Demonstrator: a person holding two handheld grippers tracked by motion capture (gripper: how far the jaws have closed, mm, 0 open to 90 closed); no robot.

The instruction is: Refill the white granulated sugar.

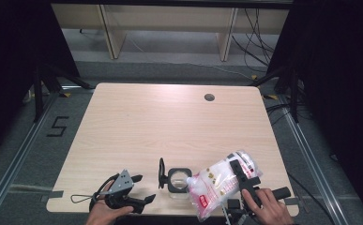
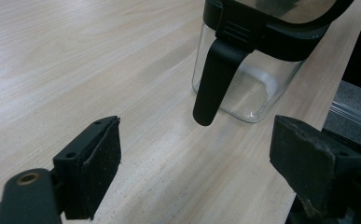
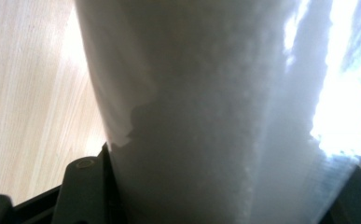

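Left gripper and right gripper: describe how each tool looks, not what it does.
The left gripper is black, with a grey three-cornered plate on top and a thin cable looping off to its left. Up close its tongs end in flat, matt black pads on brackets with brass-coloured pivot holes. The right gripper is likewise black with a stubby black handle. No sleeves show at the wrists.
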